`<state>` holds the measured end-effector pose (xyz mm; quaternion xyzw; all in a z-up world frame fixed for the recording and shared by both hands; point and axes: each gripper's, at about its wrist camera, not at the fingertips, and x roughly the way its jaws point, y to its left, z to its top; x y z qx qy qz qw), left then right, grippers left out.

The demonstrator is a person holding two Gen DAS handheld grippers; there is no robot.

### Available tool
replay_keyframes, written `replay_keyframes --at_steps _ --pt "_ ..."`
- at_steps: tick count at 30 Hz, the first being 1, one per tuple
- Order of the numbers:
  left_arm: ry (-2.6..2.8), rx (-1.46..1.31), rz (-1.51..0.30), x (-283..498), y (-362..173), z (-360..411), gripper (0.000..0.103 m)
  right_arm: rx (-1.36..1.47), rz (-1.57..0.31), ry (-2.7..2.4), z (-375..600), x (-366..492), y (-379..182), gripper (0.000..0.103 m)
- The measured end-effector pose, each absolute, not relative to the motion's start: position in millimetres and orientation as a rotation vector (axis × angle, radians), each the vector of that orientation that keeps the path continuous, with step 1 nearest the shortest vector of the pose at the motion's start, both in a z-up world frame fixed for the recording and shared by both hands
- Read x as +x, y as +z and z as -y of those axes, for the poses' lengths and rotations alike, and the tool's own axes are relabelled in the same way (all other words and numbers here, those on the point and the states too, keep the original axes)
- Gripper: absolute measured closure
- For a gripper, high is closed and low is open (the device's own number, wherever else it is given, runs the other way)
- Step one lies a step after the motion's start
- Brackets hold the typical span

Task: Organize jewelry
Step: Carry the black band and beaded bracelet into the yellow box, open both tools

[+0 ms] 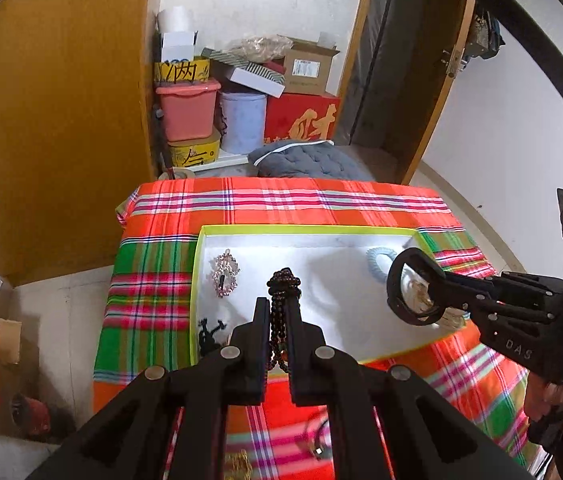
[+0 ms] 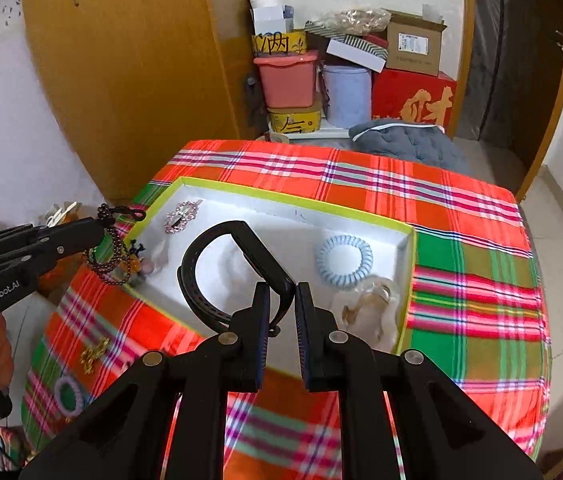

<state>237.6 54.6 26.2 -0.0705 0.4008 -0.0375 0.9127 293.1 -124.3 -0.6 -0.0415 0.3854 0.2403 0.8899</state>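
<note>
The worktop (image 2: 461,216), under a bright plaid cloth, carries a white cardboard tray with a lime rim (image 2: 407,280). Above it, the right tongs (image 2: 282,300) grip a black plastic watch strap (image 2: 197,248); the left tongs (image 1: 279,312) pinch a dark beaded bracelet (image 1: 283,280) that hangs lengthwise over the tray's left part.

A plaid-clothed table (image 2: 441,200) bears a white tray (image 2: 407,280), gold chain (image 2: 91,354) and lilac hair-tie (image 2: 67,394).
</note>
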Motion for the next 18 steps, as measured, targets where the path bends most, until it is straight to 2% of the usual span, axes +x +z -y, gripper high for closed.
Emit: replay_keyframes --at_steps 10,18 --pt "-0.098 -0.173 -0.880 260 -5 -58 0.096 -0.131 -0.891 0.500 107 309 -37 0.090" --pt "-0.101 -0.174 -0.932 260 -24 -57 0.096 -0.200 -0.918 0.496 95 307 -44 0.090"
